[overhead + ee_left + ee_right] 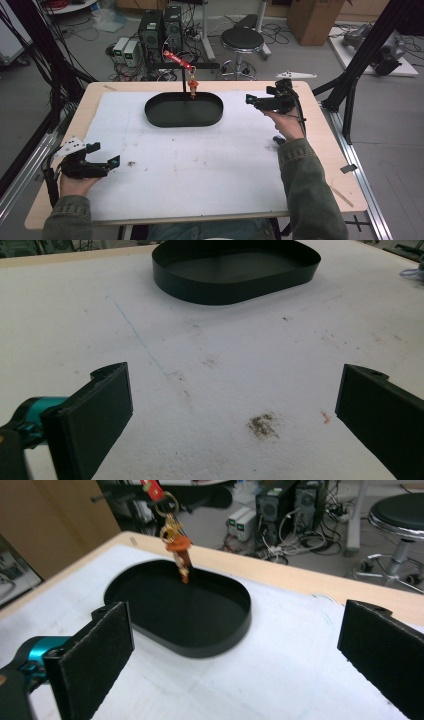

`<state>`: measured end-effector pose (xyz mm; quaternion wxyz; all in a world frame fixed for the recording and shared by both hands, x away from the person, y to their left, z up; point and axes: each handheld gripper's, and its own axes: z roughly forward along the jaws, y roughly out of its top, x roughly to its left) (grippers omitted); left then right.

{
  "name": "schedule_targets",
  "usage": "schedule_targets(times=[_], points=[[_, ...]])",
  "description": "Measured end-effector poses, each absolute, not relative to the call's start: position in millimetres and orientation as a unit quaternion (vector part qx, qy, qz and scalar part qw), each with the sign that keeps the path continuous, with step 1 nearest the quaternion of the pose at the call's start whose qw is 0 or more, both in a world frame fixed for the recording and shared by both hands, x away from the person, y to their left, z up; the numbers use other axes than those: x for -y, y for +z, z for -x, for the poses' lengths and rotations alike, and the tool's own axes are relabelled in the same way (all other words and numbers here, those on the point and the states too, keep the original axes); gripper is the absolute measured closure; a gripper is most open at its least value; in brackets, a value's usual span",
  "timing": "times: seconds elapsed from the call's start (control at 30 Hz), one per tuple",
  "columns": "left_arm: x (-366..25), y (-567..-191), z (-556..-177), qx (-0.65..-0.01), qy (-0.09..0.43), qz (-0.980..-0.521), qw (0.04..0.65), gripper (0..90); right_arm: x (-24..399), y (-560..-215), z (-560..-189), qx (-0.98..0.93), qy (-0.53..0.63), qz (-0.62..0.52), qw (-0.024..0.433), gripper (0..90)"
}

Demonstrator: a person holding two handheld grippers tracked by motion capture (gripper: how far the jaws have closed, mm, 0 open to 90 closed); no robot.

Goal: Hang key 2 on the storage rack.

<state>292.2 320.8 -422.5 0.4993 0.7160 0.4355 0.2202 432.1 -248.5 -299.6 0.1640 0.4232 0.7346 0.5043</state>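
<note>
Two grippers are in play, and both have their jaws spread wide with nothing between them: the left gripper (102, 161) hovers low over the near left part of the white foam mat (200, 165), while the right gripper (257, 101) is raised at the far right, angled toward the shallow black oval metal tray (152, 112). The thing it seems to be going for is the small orange charm on a gold ring and red strap (179, 547), which hangs from the thin black upright stand (184, 80) at the tray's far rim, so that its lower end dangles just above the tray floor. The main risk, as I judge it, lies in how freely that charm hangs: a jaw that brushes it before the other closes would set it swinging, and the grip would then shut on air or catch just the tip. A pull taken sideways instead of up off the hook could drag on the strap and tip the slender stand, or shift the light tray across the mat. Coming in too low, the lower jaw could knock the tray's thin wall. From the right gripper view the charm sits left of the midline between the jaws, so the approach still needs centring; closing from this line would likely miss. The left gripper is well apart from all this and poses little hazard.
</note>
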Motion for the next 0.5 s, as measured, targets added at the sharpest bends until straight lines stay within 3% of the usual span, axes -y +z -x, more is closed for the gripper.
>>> schedule_targets(times=[0.5], points=[[-320, -423, -292, -0.434, 0.218, -0.718, 0.498, 2.3, 282, -321, -413, -0.76, 0.449, -0.436, 0.176, 0.5]])
